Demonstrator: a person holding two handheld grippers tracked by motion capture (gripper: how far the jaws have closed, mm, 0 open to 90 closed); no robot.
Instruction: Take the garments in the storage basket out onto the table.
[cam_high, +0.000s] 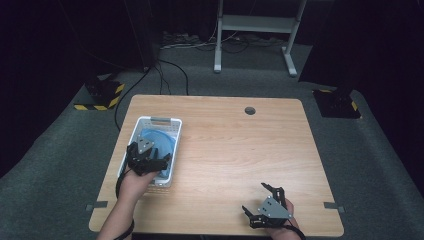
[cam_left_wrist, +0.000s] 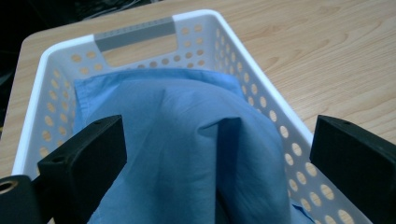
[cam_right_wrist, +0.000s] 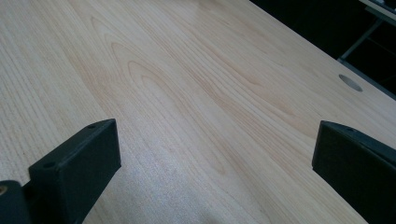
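Note:
A white perforated basket (cam_high: 170, 145) stands at the left of the wooden table, and a blue cloth (cam_high: 160, 140) lies inside it. My left gripper (cam_high: 150, 160) hovers over the basket's near end, open. In the left gripper view the blue cloth (cam_left_wrist: 187, 149) bulges up between the two wide-apart jaws, and the basket (cam_left_wrist: 56, 51) shows its grey handle at the far end. My right gripper (cam_high: 260, 200) rests near the table's front right, open with nothing between its jaws. The right gripper view looks across bare tabletop (cam_right_wrist: 187, 93).
A round cable hole (cam_high: 250, 110) sits near the table's far edge, also seen as the cable hole (cam_right_wrist: 350, 82). Beyond the table are a grey frame stand (cam_high: 255, 30), floor cables and two black bases with yellow-striped tape (cam_high: 102, 95).

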